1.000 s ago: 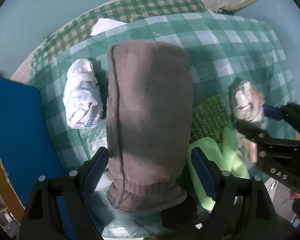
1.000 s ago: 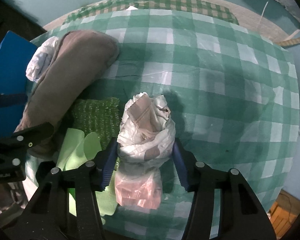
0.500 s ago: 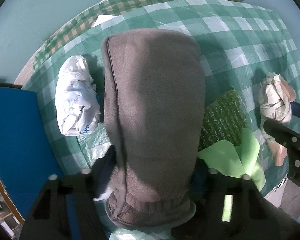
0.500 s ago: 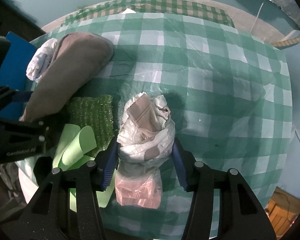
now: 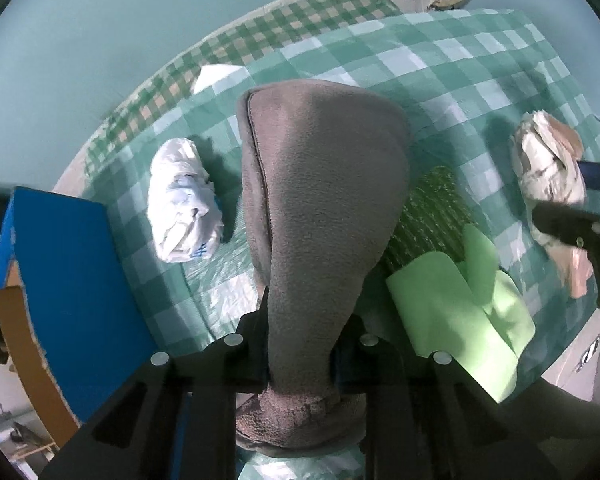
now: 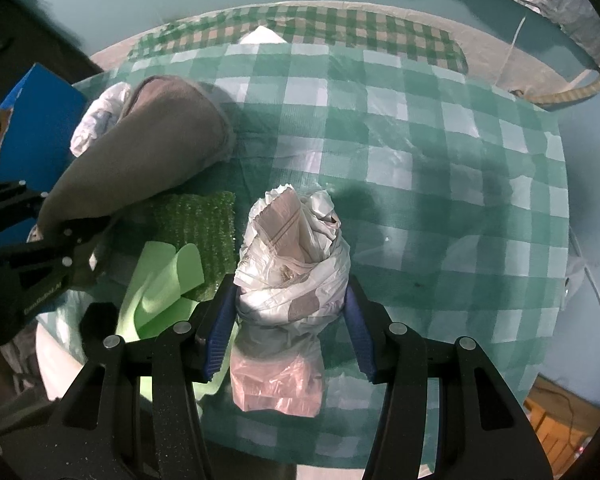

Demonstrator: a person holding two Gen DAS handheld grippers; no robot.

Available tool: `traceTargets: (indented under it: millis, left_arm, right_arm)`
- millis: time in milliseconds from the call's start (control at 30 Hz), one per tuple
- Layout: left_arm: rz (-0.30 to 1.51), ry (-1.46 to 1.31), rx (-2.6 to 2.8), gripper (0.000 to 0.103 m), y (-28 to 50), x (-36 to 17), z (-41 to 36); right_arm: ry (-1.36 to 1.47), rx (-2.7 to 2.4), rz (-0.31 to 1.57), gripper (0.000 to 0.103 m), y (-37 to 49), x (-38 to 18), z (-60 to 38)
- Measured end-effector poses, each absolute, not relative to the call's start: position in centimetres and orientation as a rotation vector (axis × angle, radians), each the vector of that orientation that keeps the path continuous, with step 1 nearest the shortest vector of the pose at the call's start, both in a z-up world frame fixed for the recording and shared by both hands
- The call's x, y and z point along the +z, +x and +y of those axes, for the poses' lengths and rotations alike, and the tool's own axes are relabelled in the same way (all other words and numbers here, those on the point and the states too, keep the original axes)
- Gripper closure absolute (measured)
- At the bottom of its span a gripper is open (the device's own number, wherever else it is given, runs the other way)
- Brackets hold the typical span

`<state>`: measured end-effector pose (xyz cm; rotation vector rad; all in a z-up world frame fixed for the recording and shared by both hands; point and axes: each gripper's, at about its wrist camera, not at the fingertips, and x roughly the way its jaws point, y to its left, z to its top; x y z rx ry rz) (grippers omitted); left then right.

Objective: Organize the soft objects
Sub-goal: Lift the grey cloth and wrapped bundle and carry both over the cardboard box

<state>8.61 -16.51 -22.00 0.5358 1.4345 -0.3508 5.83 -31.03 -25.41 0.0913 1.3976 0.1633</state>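
Note:
My left gripper (image 5: 300, 340) is shut on the cuff end of a grey fleece mitten (image 5: 320, 208) and holds it raised over the green checked tablecloth (image 5: 460, 64); the mitten also shows in the right wrist view (image 6: 140, 160). My right gripper (image 6: 290, 320) is shut on a crumpled white and pink plastic bag (image 6: 292, 272), which also shows in the left wrist view (image 5: 548, 168). A second crumpled white bag (image 5: 184, 200) lies left of the mitten. A green knitted cloth (image 6: 196, 224) and a light green foam sheet (image 6: 160, 280) lie between the grippers.
A blue cardboard box (image 5: 68, 280) stands at the table's left edge. A second checked cloth (image 6: 300, 24) lies at the back by the teal wall. A white paper scrap (image 5: 216, 76) lies at the back. The table's near edge is close below both grippers.
My left gripper has closed on the mitten's cuff, squeezing it narrow, and lifted it. My right gripper keeps its hold on the bag and has hardly moved.

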Motion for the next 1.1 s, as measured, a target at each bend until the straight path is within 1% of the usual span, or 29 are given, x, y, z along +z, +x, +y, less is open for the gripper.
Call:
traceTargets:
  millis: [533,1100]
  left_arm:
    - [1.308,0.495,-0.365,0.081,5.9,-16.9,-15.4]
    - [1.216,0.426,-0.349,0.081,3.8,-11.1,-12.7]
  right_arm:
    - [0.044,0.187,1.351,0.051,5.0,-21.5,-30.9]
    - [-0.008,0.257,1.293,0.051,4.9,-16.5,-28.1]
